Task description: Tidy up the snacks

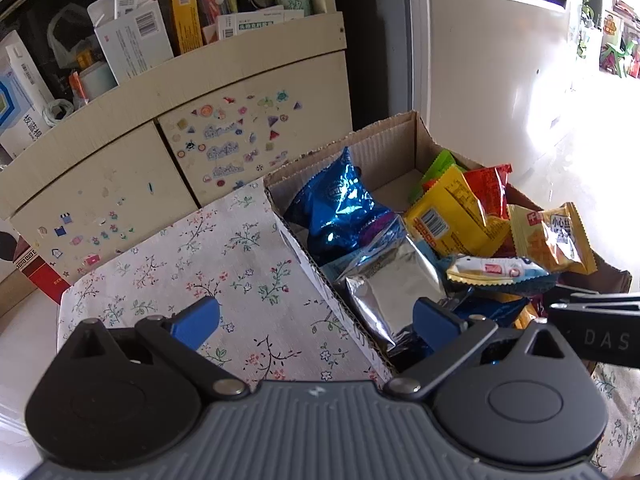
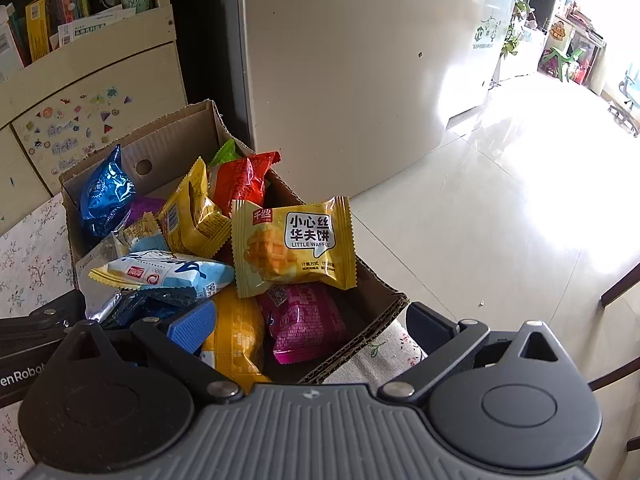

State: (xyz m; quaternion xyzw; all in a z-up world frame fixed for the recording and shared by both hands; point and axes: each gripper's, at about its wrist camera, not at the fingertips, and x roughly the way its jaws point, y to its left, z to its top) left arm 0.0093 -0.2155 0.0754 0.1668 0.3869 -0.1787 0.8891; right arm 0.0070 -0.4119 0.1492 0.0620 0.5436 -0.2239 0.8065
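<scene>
A cardboard box [image 1: 384, 140] [image 2: 168, 136] sits on a floral tablecloth and holds several snack packs: a blue foil bag [image 1: 340, 208] [image 2: 106, 196], a silver pack [image 1: 396, 284], a yellow pack [image 1: 448, 212] [image 2: 192, 216], a red pack [image 1: 490, 190] [image 2: 240, 180], a yellow Little Waffle pack [image 2: 296, 244] [image 1: 552, 240], a white-blue pack [image 2: 168, 274] [image 1: 496, 270] and a magenta pack [image 2: 308, 320]. My left gripper [image 1: 316, 320] is open and empty, straddling the box's near wall. My right gripper [image 2: 308, 332] is open and empty above the box's right end.
The floral tablecloth [image 1: 224, 264] covers the table left of the box. A cream cabinet [image 1: 180, 128] with stickers stands behind, its top shelf full of boxes. A white appliance [image 2: 360, 60] stands to the right, with bright tiled floor [image 2: 500, 220] beyond the table edge.
</scene>
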